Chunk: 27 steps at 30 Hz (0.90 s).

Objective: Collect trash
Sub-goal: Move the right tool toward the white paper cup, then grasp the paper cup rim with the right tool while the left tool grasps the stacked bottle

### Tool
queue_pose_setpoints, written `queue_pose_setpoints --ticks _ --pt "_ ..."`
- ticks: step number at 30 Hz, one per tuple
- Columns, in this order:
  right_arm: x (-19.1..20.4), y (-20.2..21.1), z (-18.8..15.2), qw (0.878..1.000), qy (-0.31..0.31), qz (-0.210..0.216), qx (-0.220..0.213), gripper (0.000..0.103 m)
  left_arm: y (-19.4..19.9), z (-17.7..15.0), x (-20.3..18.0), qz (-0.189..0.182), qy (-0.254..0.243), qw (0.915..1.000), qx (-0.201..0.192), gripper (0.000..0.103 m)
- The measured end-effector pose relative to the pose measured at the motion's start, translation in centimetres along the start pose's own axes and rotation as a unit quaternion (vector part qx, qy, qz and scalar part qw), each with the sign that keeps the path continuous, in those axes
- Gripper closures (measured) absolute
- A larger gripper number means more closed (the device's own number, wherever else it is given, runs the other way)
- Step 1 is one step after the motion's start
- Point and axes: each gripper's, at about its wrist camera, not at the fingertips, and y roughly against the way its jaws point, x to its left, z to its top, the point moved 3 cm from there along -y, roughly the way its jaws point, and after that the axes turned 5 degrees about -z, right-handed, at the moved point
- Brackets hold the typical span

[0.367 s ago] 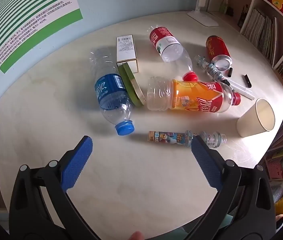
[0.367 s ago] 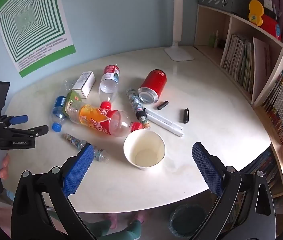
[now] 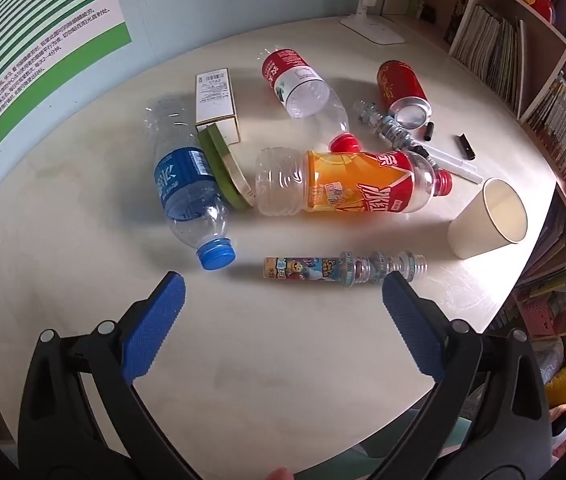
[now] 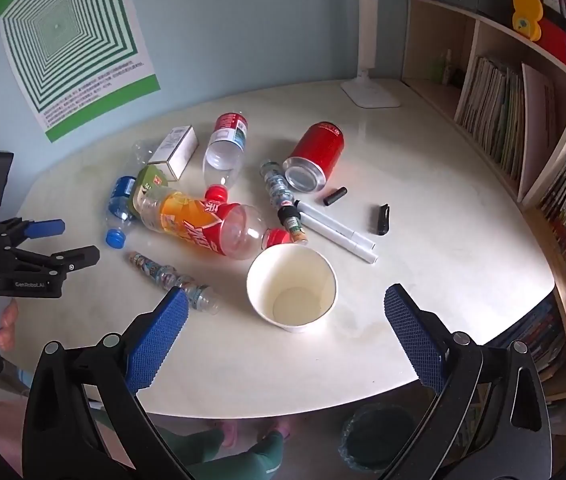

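Trash lies on a round white table (image 3: 283, 360): a blue-label bottle (image 3: 187, 188), an orange bottle (image 3: 347, 188), a red-label bottle (image 3: 303, 84), a red can (image 3: 403, 88), a thin cartoon-label bottle (image 3: 343, 268), a paper cup (image 3: 487, 220) and a white box (image 3: 217, 100). My left gripper (image 3: 283, 308) is open and empty, just short of the thin bottle. My right gripper (image 4: 283, 320) is open and empty, with the paper cup (image 4: 293, 288) between its fingers' line of sight. The left gripper also shows in the right wrist view (image 4: 63, 240).
White markers (image 4: 339, 232) and black caps (image 4: 382, 219) lie right of the can (image 4: 315, 156). A white lamp base (image 4: 369, 94) stands at the back. Bookshelves (image 4: 503, 112) flank the right. A dark bin (image 4: 379, 436) stands on the floor under the table's front edge.
Both grippers have edged slightly forward toward the trash. Nothing on the table has moved.
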Motion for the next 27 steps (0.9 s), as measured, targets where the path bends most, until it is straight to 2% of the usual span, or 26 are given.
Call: queue_pose_setpoints --ticks 4,16,19,22,27 --pt "-1.2 -0.2 0.3 1.0 -0.005 0.015 0.005 0.006 -0.7 -0.1 -1.2 -0.02 -0.037 0.9991 -0.001 0.006" --pt "-2.8 -2.1 0.5 0.999 0.024 0.016 0.024 0.006 -3.6 -0.3 -4.7 -0.068 -0.125 0.9898 0.011 0.006" --pt "-2.9 -3.1 0.3 0.999 0.027 0.025 0.033 0.007 -4.1 0.2 -4.2 -0.096 -0.143 0.9847 0.025 0.007" --pt "-3.0 -4.0 0.3 0.998 0.04 0.036 0.039 0.007 -4.8 0.2 -4.6 -0.107 -0.175 0.9781 0.035 0.007" --pt "-3.3 -5.9 0.5 0.995 0.058 0.053 0.054 0.008 -6.7 -0.1 -5.3 -0.098 -0.244 0.9632 0.058 0.01"
